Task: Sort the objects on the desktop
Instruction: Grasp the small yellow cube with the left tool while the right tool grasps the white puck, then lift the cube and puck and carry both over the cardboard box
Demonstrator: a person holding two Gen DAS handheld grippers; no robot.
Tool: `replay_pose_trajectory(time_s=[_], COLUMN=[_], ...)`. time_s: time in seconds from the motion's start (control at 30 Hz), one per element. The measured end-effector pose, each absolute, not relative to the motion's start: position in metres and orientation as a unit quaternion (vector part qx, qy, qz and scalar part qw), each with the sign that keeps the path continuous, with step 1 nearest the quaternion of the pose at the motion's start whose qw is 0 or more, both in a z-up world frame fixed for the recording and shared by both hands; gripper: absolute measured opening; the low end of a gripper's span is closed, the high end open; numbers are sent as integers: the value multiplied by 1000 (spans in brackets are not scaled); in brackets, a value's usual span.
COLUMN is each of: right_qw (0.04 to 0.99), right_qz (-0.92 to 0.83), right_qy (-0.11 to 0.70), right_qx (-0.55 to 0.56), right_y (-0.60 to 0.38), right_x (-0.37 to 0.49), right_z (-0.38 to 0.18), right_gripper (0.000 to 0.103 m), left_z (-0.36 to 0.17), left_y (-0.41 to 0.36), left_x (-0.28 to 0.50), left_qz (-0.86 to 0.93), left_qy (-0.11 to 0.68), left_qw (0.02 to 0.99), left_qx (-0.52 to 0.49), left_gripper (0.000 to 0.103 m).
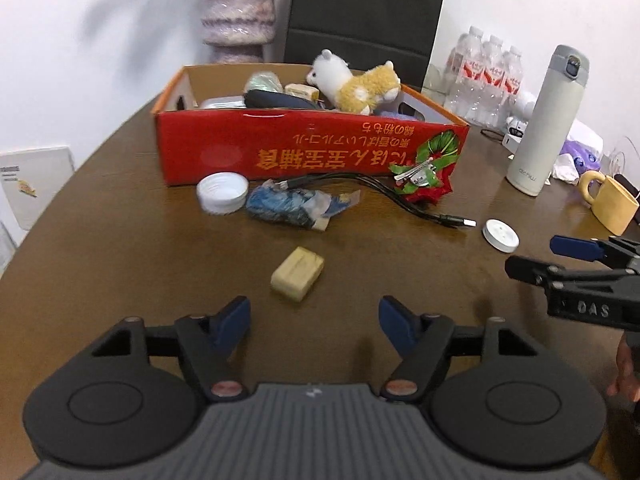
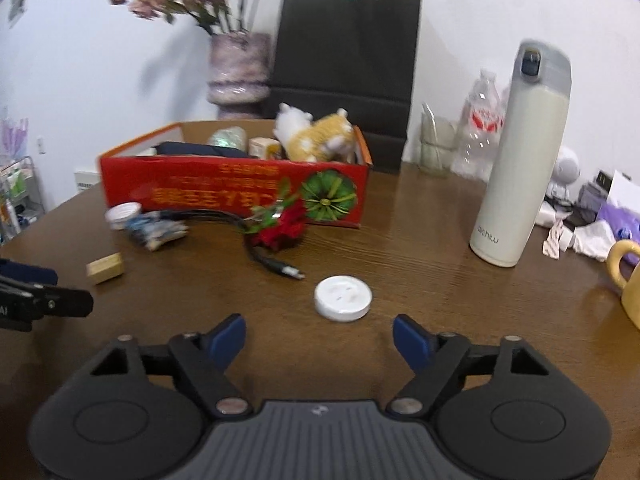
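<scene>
- Evidently, the loose things are to be gathered into the red cardboard box with orange lettering [image 1: 280, 152], which stands at the far side of the brown wood-grain worktop [image 1: 120, 260] and already holds a white-and-tan plush alpaca [image 1: 352, 80] among other items.
- The left gripper [image 1: 315, 314] is held low over the worktop with its jaws spread wide and nothing between them; the pale yellow rectangular block [image 1: 298, 274] lies just ahead of the gap, slightly left of centre.
- The right gripper [image 2: 319, 334] is likewise wide apart and empty, and the round white plastic disc [image 2: 343, 298] lies flat just in front of it.
- For the block, the jaws are best advanced until it sits squarely between the blue pads, then closed across its shorter sides, since it lies at an angle.
- For the disc, a low approach is judged necessary: it is thin, so the pads must meet its rim close to the worktop or it may slip out.
- Care is to be taken with the black USB cable [image 1: 400, 196] near the disc, and with the tall cream vacuum flask [image 2: 520, 160] standing to the right, which could be knocked.
- A white screw lid [image 1: 222, 192], a crumpled blue-and-white wrapper [image 1: 288, 204] and a red-and-green fabric flower [image 1: 424, 184] remain in front of the box.
</scene>
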State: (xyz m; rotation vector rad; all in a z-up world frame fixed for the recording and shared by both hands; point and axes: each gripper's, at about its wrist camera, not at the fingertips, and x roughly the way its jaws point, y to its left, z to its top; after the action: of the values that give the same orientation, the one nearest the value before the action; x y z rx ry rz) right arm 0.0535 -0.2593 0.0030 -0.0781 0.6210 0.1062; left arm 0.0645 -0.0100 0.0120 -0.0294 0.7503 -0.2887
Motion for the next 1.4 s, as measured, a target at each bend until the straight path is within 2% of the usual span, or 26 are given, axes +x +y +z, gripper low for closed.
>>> replay_pose_trajectory(time_s=[0.1,0.17,0.2,0.23,0.27,0.4,0.5,0.7,1.1,1.4], right_qw=[946,944,943,944,945,947,950,962,977,987], right_qz=[41,39,39,41,46,44,50,83,118,121], right_qy=[321,327,330,326,323,313,308,260,171,91], right_qx=[-27,-25,-25,-22,-23,-52,-33,-25,-53,-54], right_y=[-264,-265,-265,-264,-263,-253,-251,-234,-207,-211], right_x=[78,88,92,94,94,88,77,33,-58,-113], right_z=[-3,-6,-9,-10,-10,-10,-4,22,72,104], right_gripper=[71,62,59,54,40,38,38,38,38,38], left_z=[9,7,6,6,6,6,8,25,87,118], left_y=[-15,-18,-20,-21,-22,-17,-16,-17,-5,-7], left_x=[82,88,89,89,89,84,73,28,-66,-117], left_qz=[-146,-144,-140,-133,-125,-125,-111,-101,-47,-48], left_qy=[363,356,352,347,343,343,344,318,202,143], left_qw=[920,923,925,928,931,931,932,942,977,987], left_qx=[-4,1,3,9,17,-6,-20,-48,-53,-58], left_gripper=[70,67,61,42,30,30,23,23,23,23])
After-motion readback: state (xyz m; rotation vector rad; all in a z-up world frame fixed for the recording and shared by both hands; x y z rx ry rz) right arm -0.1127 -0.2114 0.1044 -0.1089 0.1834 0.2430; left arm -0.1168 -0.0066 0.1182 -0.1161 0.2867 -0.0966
